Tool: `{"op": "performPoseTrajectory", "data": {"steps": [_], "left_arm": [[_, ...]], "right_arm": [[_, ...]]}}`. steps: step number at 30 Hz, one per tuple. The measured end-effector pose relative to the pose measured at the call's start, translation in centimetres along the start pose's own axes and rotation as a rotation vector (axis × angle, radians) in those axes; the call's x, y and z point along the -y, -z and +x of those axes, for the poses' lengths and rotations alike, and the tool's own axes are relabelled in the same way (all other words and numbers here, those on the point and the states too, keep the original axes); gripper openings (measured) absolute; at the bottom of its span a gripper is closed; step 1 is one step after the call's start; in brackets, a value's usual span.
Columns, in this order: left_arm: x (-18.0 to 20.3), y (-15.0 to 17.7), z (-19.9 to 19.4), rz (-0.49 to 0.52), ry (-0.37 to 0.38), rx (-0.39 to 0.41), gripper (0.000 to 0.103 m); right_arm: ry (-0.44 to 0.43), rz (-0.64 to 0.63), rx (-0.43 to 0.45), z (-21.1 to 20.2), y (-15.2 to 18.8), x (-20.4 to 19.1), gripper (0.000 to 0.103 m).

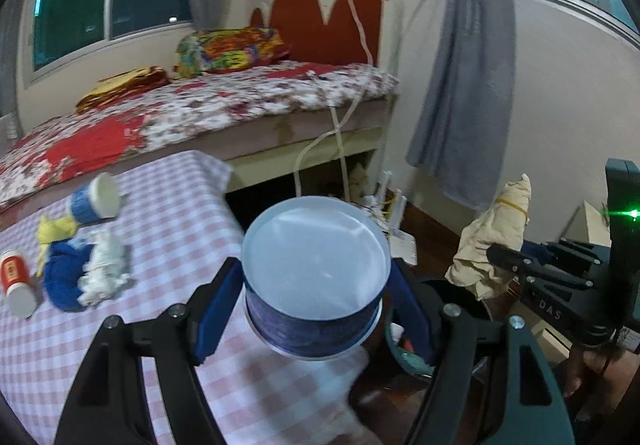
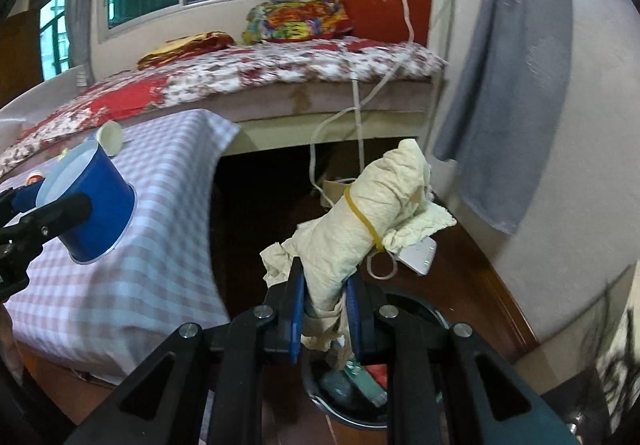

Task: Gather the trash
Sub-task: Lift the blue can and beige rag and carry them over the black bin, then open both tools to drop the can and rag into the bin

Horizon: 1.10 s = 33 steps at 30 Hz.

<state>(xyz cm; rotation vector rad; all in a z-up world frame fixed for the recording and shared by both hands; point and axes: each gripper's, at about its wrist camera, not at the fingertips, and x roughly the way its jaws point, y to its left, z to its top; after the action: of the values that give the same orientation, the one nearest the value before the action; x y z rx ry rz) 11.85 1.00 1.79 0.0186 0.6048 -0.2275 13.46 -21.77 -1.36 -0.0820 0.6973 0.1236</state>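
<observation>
blue paper cup (image 1: 316, 281) clamped between the blue pads of the left gripper (image 1: 316, 309), mouth tipped toward the camera, white inside showing, held out past the corner of the table. seen side-on from the right wrist view as well (image 2: 96, 213), with one dark finger across its wall. cream crumpled paper bundle (image 2: 360, 221) pinched at its lower end by the right gripper (image 2: 326, 321), jaws drawn close on it, bundle sticking up and away, bound round the middle by a yellow rubber band (image 2: 362, 219). directly below both grippers, a dark round trash bin (image 2: 424, 313) on the floor, with scraps in red and green inside.

pink-and-white checked tablecloth (image 1: 168, 213) on the table, still bearing a blue-and-white cup (image 1: 96, 199) lying on its side, a red-and-white cup (image 1: 16, 281) also on its side, a yellow scrap (image 1: 52, 233), a blue crumpled wad (image 1: 62, 277) and a white crumpled tissue (image 1: 104, 269) touching that wad.

behind the table, a bed (image 1: 224, 101) with a red floral cover, a bright multicoloured pillow (image 1: 232, 49) and a red-and-white headboard (image 1: 332, 13). grey curtain (image 1: 468, 85) hanging at the right, windows (image 1: 108, 1) behind the bed, white cables (image 1: 340, 125) trailing down to a dark wooden floor.
</observation>
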Motion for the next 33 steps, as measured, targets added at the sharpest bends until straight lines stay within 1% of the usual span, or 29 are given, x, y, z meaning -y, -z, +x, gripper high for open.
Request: {"op": "performPoseTrajectory", "data": {"steps": [5,11,16,20,28,33], "left_arm": [[2.8,0.2,1.4,0.041,0.053,-0.025,0.075],[6.0,1.2,3.5,0.093,0.130,-0.072,0.075],[8.2,2.1,5.2,0.124,0.188,-0.118,0.075],[9.3,3.0,6.9,0.145,0.212,-0.156,0.075],[10.9,4.8,10.2,0.149,0.288,-0.224,0.075],[11.7,5.4,11.9,0.152,0.320,-0.261,0.075]], "right_arm": [[0.033,0.024,-0.012,-0.3,1.2,2.4,0.020],[0.059,0.046,-0.054,0.3,3.2,5.1,0.020],[0.055,0.056,-0.089,1.3,5.0,7.1,0.020],[0.053,0.062,-0.112,1.8,6.2,8.4,0.020],[0.000,0.027,-0.174,3.5,8.6,10.3,0.020],[-0.046,-0.013,-0.202,5.1,9.6,10.4,0.020]]}}
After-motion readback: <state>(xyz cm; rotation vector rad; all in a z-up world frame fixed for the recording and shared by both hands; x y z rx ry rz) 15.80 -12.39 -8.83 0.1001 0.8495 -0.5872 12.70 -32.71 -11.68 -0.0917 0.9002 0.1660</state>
